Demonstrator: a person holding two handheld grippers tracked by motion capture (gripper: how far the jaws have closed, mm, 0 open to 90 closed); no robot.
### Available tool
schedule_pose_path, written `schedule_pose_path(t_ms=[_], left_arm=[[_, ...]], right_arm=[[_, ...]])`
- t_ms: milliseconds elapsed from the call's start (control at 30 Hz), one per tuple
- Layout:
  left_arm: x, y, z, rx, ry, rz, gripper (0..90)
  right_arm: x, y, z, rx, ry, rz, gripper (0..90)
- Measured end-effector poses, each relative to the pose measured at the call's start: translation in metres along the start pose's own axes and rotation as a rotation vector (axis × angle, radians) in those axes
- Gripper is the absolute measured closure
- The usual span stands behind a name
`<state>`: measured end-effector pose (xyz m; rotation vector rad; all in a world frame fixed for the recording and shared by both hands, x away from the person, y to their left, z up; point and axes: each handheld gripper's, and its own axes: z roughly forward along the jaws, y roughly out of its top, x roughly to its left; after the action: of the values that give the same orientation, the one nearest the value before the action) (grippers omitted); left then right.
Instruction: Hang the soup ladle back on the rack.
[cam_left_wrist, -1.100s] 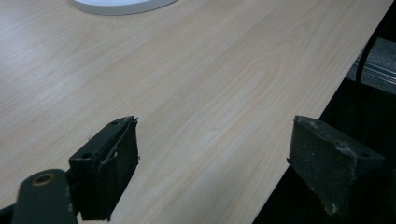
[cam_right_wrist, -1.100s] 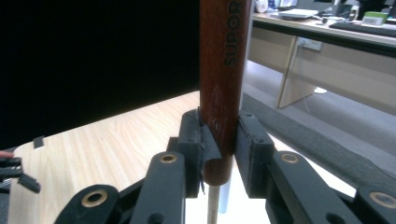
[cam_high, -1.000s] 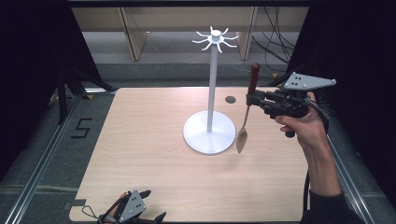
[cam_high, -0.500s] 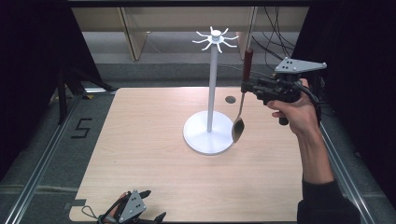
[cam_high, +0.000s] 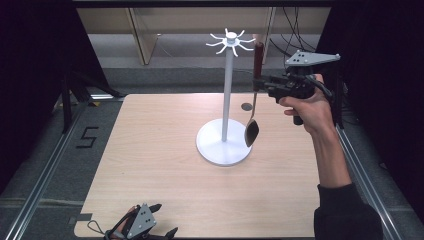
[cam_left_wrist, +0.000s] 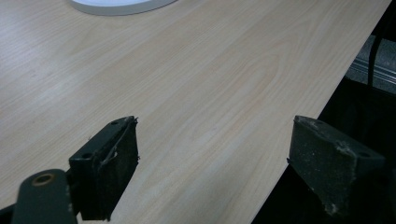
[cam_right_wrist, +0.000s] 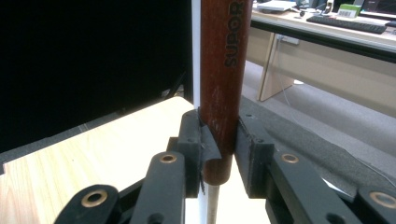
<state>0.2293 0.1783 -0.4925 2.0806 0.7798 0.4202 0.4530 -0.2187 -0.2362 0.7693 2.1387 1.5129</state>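
Beside the white hook stand, the right tongs were clamped on the dark red wooden handle of a spoon, which hung upright with its metal bowl low, near the stand's round base. By my reading this was the hanging step; next, the handle's top needed lifting to one thin hook. At the bench edge, the left tongs stood apart, empty.

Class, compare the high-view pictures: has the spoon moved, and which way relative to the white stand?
Yes. The spoon, held by the right gripper, has moved left and upward, closer to the stand.
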Motion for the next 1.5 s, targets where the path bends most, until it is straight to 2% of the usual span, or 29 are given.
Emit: schedule_pose_path(t_ms=[133, 167, 333, 367, 433, 467, 533, 600, 633, 667, 767, 800, 867, 900, 1000, 1133, 1233, 1300, 1333, 1367, 1400, 1433, 1500], left_arm=[[0.000, 0.000, 0.001, -0.011, -0.002, -0.005, 15.1], [0.000, 0.000, 0.000, 0.000, 0.000, -0.003, 15.1], [0.000, -0.001, 0.001, -0.009, -0.002, -0.005, 15.1], [0.000, -0.001, 0.002, -0.011, -0.003, -0.006, 15.1], [0.001, 0.000, 0.001, 0.006, 0.001, 0.008, 15.1], [0.000, 0.000, 0.001, -0.008, -0.001, -0.005, 15.1], [0.000, -0.001, 0.001, -0.012, -0.003, -0.006, 15.1], [0.000, 0.000, 0.001, -0.006, -0.001, -0.004, 15.1], [0.000, 0.000, 0.000, 0.000, 0.000, -0.003, 15.1], [0.000, 0.000, 0.000, 0.000, 0.000, -0.003, 15.1], [0.000, 0.000, 0.000, -0.004, 0.001, -0.005, 15.1], [0.000, 0.000, 0.001, -0.005, 0.000, -0.004, 15.1], [0.000, 0.000, 0.001, -0.003, 0.001, -0.003, 15.1], [0.000, 0.000, 0.000, 0.002, -0.003, -0.003, 15.1], [0.000, 0.000, 0.000, -0.001, 0.001, 0.005, 15.1], [0.000, 0.000, 0.000, -0.001, -0.002, -0.004, 15.1], [-0.001, 0.000, 0.000, -0.009, -0.005, -0.012, 15.1], [0.000, 0.000, 0.000, 0.000, -0.002, 0.003, 15.0], [0.001, 0.000, 0.000, -0.003, -0.003, 0.014, 15.1], [0.002, 0.001, -0.001, 0.008, -0.002, 0.043, 15.1], [0.000, 0.000, 0.000, -0.006, -0.004, 0.011, 15.1], [-0.001, 0.000, 0.000, -0.010, -0.005, -0.014, 15.1], [0.000, 0.000, 0.000, -0.004, -0.003, -0.006, 15.1]], right_arm=[[0.000, 0.000, 0.003, 0.007, -0.003, -0.010, 74.2], [0.001, 0.000, 0.003, 0.013, -0.004, 0.011, 74.2], [-0.003, 0.001, 0.006, 0.008, 0.004, 0.001, 74.2], [-0.001, 0.001, 0.006, 0.013, 0.010, 0.022, 74.2], [-0.003, 0.001, 0.007, 0.007, 0.019, 0.018, 74.2], [-0.003, 0.002, 0.007, 0.006, 0.019, 0.021, 74.2], [-0.003, 0.002, 0.008, 0.004, 0.018, 0.017, 74.1], [-0.002, 0.003, 0.009, 0.008, 0.025, 0.025, 74.2], [-0.004, 0.003, 0.009, 0.008, 0.024, 0.011, 74.2], [-0.003, 0.003, 0.010, 0.016, 0.027, 0.032, 74.1], [-0.004, 0.004, 0.012, 0.017, 0.023, 0.012, 74.1], [-0.003, 0.004, 0.013, 0.024, 0.023, 0.025, 74.2], [-0.004, 0.005, 0.014, 0.022, 0.025, 0.016, 74.1], [-0.002, 0.005, 0.014, 0.026, 0.024, 0.032, 74.1], [-0.002, 0.006, 0.017, 0.024, 0.028, 0.029, 74.1], [0.000, 0.007, 0.021, 0.022, 0.013, 0.034, 74.1], [-0.001, 0.008, 0.023, 0.019, 0.025, 0.032, 74.0], [0.001, 0.008, 0.023, 0.025, 0.015, 0.042, 74.0], [-0.001, 0.009, 0.023, 0.028, 0.011, 0.025, 74.0], [-0.001, 0.010, 0.024, 0.028, 0.014, 0.021, 74.0], [0.001, 0.011, 0.024, 0.035, 0.011, 0.040, 74.0], [0.000, 0.011, 0.024, 0.030, 0.013, 0.022, 74.0], [0.001, 0.012, 0.025, 0.030, 0.011, 0.037, 74.0]])
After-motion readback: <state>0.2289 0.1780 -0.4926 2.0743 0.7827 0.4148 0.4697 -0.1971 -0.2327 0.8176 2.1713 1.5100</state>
